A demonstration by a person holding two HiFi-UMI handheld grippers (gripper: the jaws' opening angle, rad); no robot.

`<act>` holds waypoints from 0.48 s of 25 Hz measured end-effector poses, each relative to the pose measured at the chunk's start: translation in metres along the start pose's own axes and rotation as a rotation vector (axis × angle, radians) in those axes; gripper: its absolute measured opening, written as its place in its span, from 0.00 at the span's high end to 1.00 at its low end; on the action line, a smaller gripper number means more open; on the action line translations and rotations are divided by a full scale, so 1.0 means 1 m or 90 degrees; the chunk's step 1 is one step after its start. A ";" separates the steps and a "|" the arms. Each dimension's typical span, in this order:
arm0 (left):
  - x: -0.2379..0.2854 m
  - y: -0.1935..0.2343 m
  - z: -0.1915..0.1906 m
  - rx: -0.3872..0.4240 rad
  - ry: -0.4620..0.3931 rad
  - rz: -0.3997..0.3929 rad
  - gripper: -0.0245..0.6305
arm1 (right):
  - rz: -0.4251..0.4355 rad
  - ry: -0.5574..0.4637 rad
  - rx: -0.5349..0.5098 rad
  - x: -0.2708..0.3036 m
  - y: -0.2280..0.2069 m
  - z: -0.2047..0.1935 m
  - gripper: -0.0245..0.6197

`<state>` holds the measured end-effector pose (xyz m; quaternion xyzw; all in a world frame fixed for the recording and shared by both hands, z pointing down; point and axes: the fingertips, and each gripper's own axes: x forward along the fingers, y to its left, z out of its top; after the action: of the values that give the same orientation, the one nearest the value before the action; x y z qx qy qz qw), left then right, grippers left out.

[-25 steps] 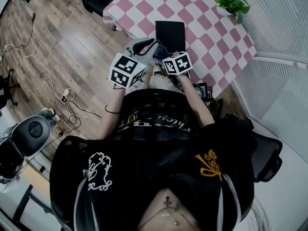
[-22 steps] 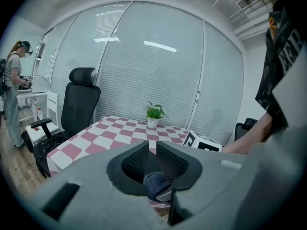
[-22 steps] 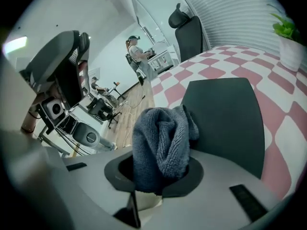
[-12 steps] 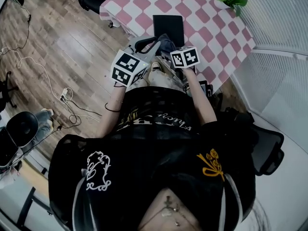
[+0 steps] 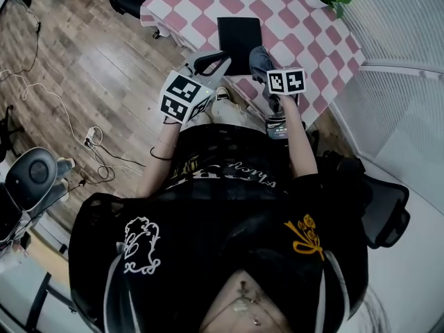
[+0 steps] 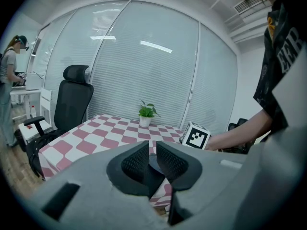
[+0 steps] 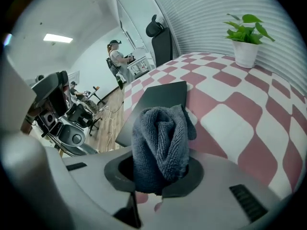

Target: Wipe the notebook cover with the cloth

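Right tool (image 7: 158, 170) grips cloth (image 7: 160, 135) beside notebook (image 7: 158, 97); left tool (image 6: 152, 158) jaws narrowly apart.

Whoever's wearing the rig has on a black short-sleeved top (image 5: 222, 214) with white lettering (image 5: 232, 174) across the front. There's a white swirly print (image 5: 142, 247) on one side and a gold flower print (image 5: 304, 234) on the other. Thin dark band (image 5: 161, 159) round the left wrist.

The left gripper (image 5: 222, 56) and right gripper (image 5: 263, 64) are both chunky light grey plastic shells, smooth and rounded. Each one carries a white marker cube covered in black square patterns: left cube (image 5: 183, 97), right cube (image 5: 286, 81). The fingers (image 6: 135, 161) are dark, with a fine ribbed texture on the inside faces.
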<state>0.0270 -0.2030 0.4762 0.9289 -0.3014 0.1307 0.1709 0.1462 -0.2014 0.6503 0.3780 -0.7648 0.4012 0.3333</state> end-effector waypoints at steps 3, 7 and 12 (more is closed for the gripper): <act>-0.007 -0.002 0.001 -0.003 -0.004 0.003 0.90 | -0.017 -0.007 0.020 -0.009 -0.008 -0.003 0.85; -0.018 -0.003 -0.004 -0.024 0.004 0.000 0.90 | -0.035 -0.002 0.032 -0.014 -0.006 -0.003 0.85; -0.034 -0.003 -0.009 -0.023 0.005 0.016 0.90 | -0.030 -0.060 0.044 -0.029 0.012 0.017 0.85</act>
<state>0.0011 -0.1799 0.4717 0.9214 -0.3144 0.1308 0.1871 0.1471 -0.2027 0.6145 0.4254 -0.7566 0.4010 0.2930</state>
